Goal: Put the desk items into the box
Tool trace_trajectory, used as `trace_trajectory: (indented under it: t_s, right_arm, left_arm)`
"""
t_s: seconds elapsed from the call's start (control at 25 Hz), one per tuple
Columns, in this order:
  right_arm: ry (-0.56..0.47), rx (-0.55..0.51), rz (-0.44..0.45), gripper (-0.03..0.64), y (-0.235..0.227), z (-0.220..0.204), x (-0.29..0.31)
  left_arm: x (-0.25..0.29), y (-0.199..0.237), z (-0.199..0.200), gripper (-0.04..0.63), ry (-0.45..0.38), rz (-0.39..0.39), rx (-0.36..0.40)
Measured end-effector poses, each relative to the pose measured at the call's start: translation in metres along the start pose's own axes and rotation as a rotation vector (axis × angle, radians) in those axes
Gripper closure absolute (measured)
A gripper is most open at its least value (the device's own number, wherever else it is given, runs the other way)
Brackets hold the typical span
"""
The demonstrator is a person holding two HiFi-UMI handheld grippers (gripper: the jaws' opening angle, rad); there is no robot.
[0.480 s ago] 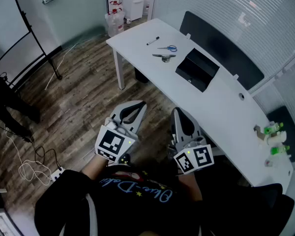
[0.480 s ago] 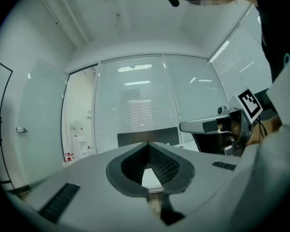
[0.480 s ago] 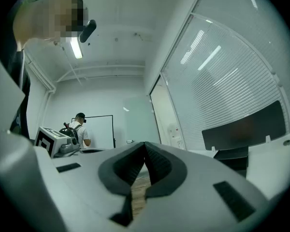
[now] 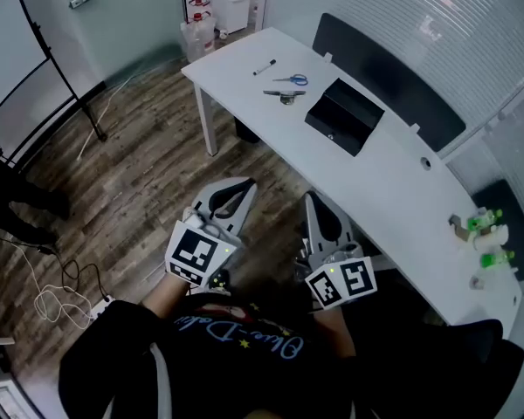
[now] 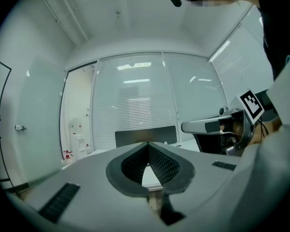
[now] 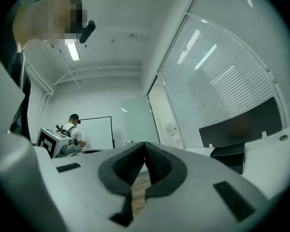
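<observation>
Left gripper view: left gripper point(image 5: 148, 144) fingers point(image 5: 133, 165) closed, empty (right gripper point(image 6: 145, 144) likewise).

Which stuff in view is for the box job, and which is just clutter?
Job: box, marker, scissors, small metal item.
Probably clutter: green-capped bottles at the desk end, floor jugs, cables.

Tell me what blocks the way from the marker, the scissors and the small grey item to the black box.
Nothing visible does. The marker, scissors and small grey item lie on the white desk beside the black box, with only bare desktop between them and it.
</observation>
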State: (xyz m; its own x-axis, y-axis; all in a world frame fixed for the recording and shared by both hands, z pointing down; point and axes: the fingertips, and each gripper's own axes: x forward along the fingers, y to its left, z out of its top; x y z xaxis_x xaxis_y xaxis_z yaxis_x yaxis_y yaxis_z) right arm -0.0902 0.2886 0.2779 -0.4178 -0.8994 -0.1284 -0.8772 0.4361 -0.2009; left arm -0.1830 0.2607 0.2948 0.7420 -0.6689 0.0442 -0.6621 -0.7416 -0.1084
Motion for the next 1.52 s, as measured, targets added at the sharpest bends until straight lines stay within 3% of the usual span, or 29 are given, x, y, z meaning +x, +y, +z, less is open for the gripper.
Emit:
trace_trajectory:
  t_s: [0.6,1.08,1.52]
  right_arm:
    - [-0.035,0.021,-0.023,0.606,-0.027,0.010,-0.046]
    - [-0.030,0.060,0.005,0.606,-0.029,-0.006,-0.061]
    - [-0.038,-0.003,-0.081,0.606,-0.068,0.010,-0.063]
  left_arm:
    - [0.016,-0.049,0.008,0.588,-0.008,-0.033,0.028]
    - [0.007,-0.055,0.002,0.588,0.035,0.017,0.050]
    - [0.058,-0.066,0.010,0.588,-0.017,-0.081,0.036]
